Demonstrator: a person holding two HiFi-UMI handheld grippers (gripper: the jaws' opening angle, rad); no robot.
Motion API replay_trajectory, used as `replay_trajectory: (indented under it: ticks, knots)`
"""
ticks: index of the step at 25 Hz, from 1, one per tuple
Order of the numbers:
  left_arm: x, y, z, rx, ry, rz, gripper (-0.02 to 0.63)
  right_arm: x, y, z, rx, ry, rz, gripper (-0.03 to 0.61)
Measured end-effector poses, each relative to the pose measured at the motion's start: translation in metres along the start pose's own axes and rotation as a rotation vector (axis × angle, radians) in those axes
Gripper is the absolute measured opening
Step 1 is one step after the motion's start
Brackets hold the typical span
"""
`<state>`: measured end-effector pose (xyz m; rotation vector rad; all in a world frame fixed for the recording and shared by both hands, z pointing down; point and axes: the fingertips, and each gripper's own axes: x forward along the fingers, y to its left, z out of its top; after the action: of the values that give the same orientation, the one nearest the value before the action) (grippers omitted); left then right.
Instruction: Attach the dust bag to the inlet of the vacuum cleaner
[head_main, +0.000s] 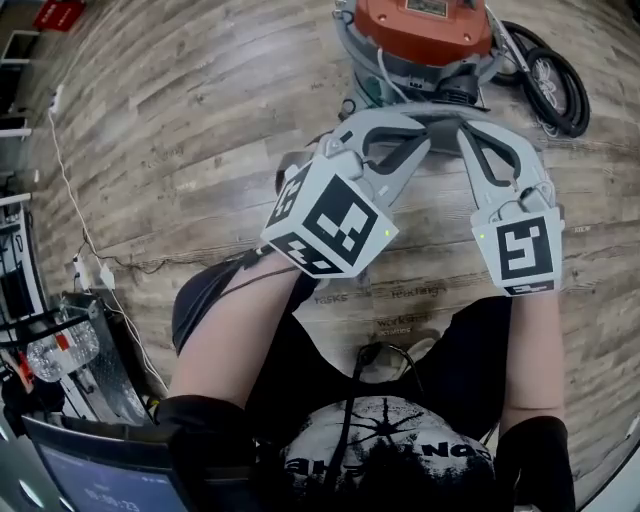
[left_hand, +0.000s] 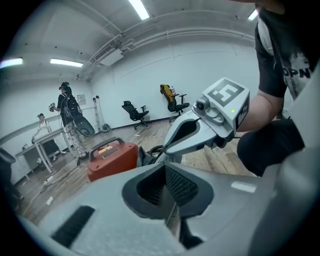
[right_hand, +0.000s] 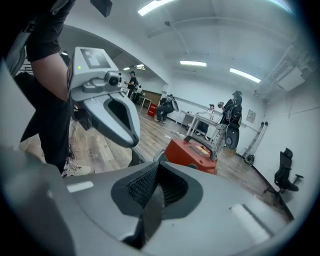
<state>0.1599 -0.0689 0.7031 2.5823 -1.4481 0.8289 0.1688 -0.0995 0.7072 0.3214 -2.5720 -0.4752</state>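
The red vacuum cleaner (head_main: 425, 25) stands on the wood floor ahead of me, also seen as the vacuum cleaner (left_hand: 112, 157) and the vacuum cleaner (right_hand: 192, 152). A brown paper dust bag (head_main: 380, 300) with print shows below the grippers, between my arms; its upper part is hidden by them. My left gripper (head_main: 418, 125) and right gripper (head_main: 465, 125) are held up side by side, tips close together in front of the vacuum. The left gripper (left_hand: 170, 200) is shut with a thin sheet edge pinched between its pads. So is the right gripper (right_hand: 150, 200).
A coiled black hose (head_main: 550, 85) lies right of the vacuum. A white cable (head_main: 80, 230) and power strip (head_main: 95, 270) run along the floor at left, near a laptop (head_main: 100, 470). People, tables and office chairs (left_hand: 135, 112) stand far off.
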Motion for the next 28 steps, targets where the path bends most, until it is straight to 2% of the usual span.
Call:
replay_trajectory:
  ticks: [2, 4, 8, 11, 13, 16, 21, 24, 28]
  knots:
    - [-0.004, -0.002, -0.007, -0.05, -0.024, -0.043, 0.004, 0.004, 0.006, 0.012, -0.046, -0.032, 0.023, 0.005]
    - [-0.009, 0.003, -0.006, -0.096, -0.063, -0.078, 0.003, 0.01, 0.011, 0.018, -0.014, -0.044, 0.05, 0.005]
    - [-0.007, 0.013, -0.001, -0.132, -0.118, -0.148, 0.003, 0.012, 0.009, 0.021, 0.04, 0.037, 0.075, 0.005]
    - [-0.022, 0.033, 0.013, -0.165, -0.105, -0.184, 0.003, 0.003, 0.002, 0.048, 0.078, 0.077, 0.118, 0.005]
    - [-0.043, 0.042, 0.038, -0.224, -0.088, -0.221, 0.003, -0.015, -0.006, 0.079, 0.113, 0.097, 0.155, 0.005]
    - [-0.089, 0.068, 0.092, -0.341, -0.105, -0.223, 0.003, -0.041, -0.029, 0.146, 0.142, 0.124, 0.209, 0.005]
    - [-0.19, 0.136, 0.196, -0.431, -0.141, -0.173, 0.003, -0.067, -0.073, 0.304, 0.174, 0.063, 0.256, 0.005]
    - [-0.241, 0.177, 0.256, -0.439, -0.189, -0.157, 0.003, -0.075, -0.104, 0.386, 0.19, 0.035, 0.22, 0.005]
    - [-0.284, 0.241, 0.301, -0.421, -0.237, -0.123, 0.003, -0.056, -0.148, 0.456, 0.218, 0.016, 0.163, 0.005]
